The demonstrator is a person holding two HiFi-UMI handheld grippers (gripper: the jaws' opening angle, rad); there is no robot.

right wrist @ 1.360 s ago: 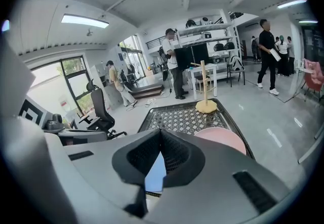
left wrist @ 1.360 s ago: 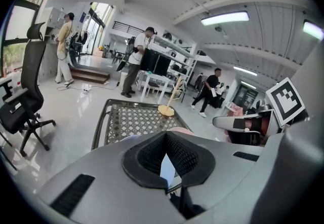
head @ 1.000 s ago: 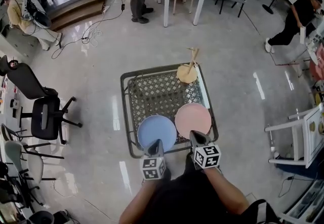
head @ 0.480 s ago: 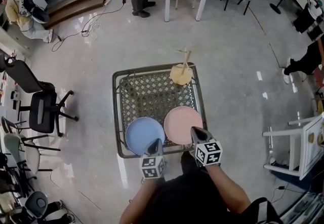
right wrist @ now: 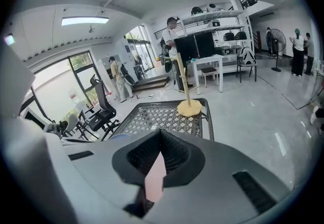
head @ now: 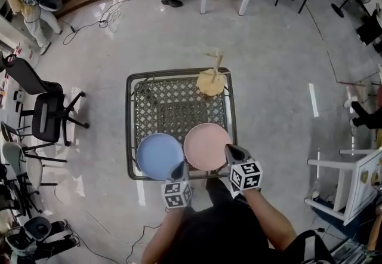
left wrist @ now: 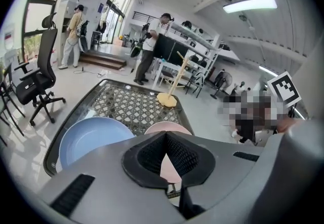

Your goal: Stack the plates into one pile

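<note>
Left claw [head: 179,166] and right claw [head: 229,149] both closed, empty, tips hiding near rims of blue plate [head: 156,154], pink plate [head: 205,144]

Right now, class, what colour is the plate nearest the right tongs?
The plate is pink, clearest in the head view.

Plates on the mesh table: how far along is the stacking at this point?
Done: nothing yet. The blue plate and pink plate lie side by side on the mesh table, neither on top of the other. In hand: the left tongs and right tongs are shut and empty, by the plates' near edges. Left: grip one plate, lift it and set it on the other.
</note>
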